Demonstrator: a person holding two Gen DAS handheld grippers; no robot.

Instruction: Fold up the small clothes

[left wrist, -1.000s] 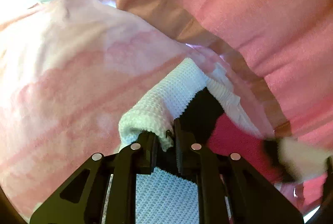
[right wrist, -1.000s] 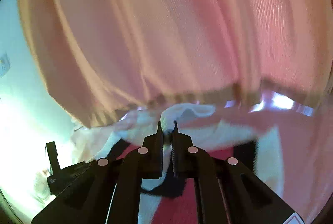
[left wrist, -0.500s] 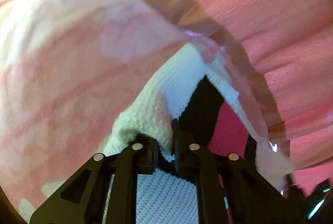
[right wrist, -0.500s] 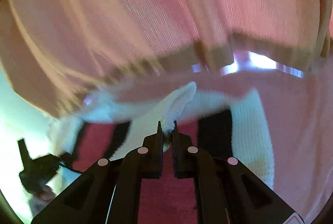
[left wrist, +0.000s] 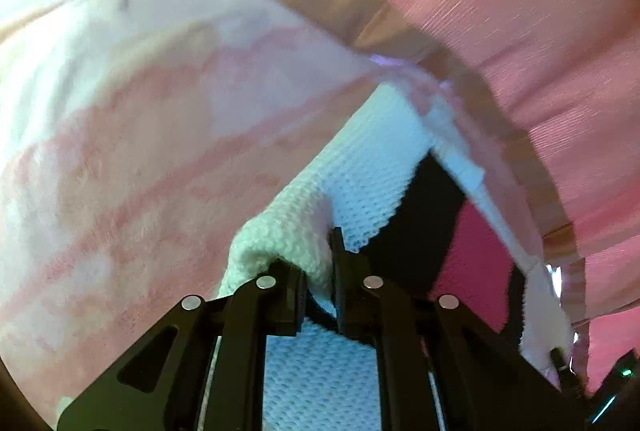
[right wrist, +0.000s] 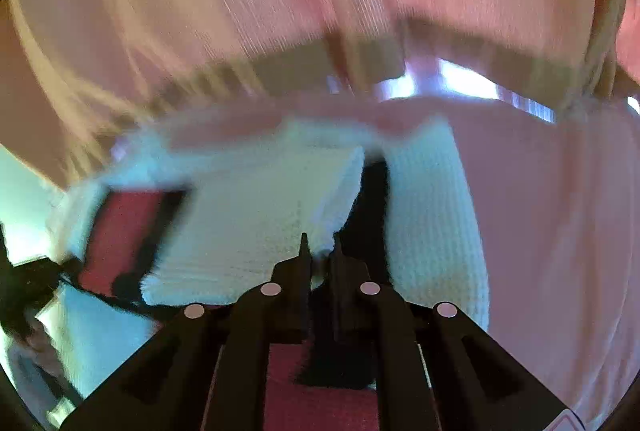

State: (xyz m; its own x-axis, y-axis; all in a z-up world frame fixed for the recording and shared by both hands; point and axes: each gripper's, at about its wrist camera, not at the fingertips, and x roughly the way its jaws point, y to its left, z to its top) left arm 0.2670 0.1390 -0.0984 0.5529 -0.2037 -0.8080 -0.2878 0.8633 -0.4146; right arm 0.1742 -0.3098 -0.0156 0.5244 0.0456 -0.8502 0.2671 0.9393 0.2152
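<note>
I find no brand, label or legible writing in either wrist view.

Left hand-held gripper (left wrist: 320,263): the jaws are nearly closed and pinch a bunched fold of the white knit garment (left wrist: 360,167). The fold bulges over the left finger, and more white knit runs down between the fingers toward the camera. From the pinch the garment stretches up and to the right, showing a black band (left wrist: 424,207) and a red panel (left wrist: 476,255).

Right hand-held gripper (right wrist: 320,251): the jaws are nearly closed on a small edge of the same white knit garment (right wrist: 256,215). The cloth spreads up and left from the fingertips; a black band (right wrist: 368,215) sits just right of them and a red panel (right wrist: 120,227) lies at the left.

The garment hangs taut between both grippers. Behind it I see a fuzzy pink-and-white fabric (left wrist: 140,131) and pink ribbed cloth (left wrist: 500,11). The right view is motion-blurred, so I cannot tell what carries the garment.
</note>
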